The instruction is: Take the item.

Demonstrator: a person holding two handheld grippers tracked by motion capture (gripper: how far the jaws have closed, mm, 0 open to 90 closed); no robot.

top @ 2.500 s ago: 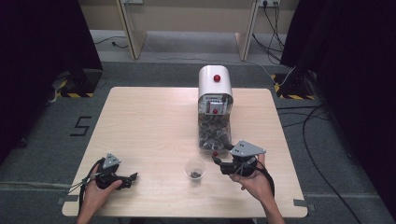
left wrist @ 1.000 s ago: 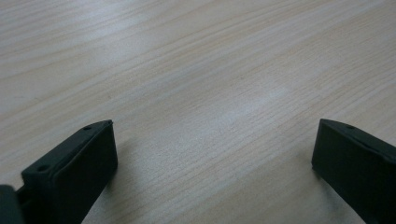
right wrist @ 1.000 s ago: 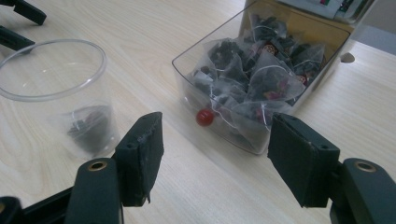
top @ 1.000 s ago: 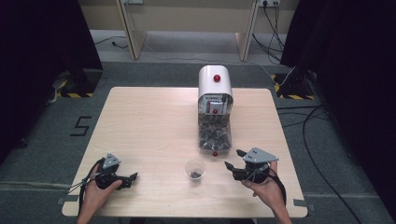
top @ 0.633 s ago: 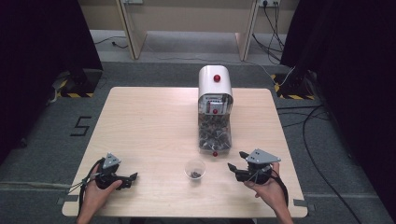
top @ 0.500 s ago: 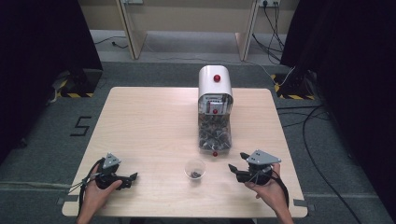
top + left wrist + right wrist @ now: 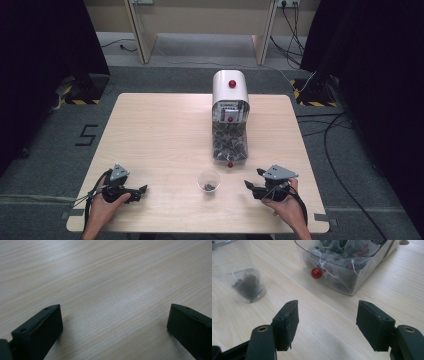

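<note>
Clear plastic cup (image 7: 208,180) holding one tea bag, on the pale wooden desk (image 7: 160,130). Right gripper (image 7: 255,186) and left gripper (image 7: 139,192): jaws wide, empty, flanking it.

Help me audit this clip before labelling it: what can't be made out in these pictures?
- High view: what the small clear plastic cup holds is too small to identify; it is a dark clump.
- Right gripper view: the cup's rim is cut off by the top edge and blurred.
- Right gripper view: the clear plastic drawer of mesh tea bags runs past the top edge, so how full it is cannot be judged.
- Left gripper view: the pale wooden table gives no landmark.
</note>
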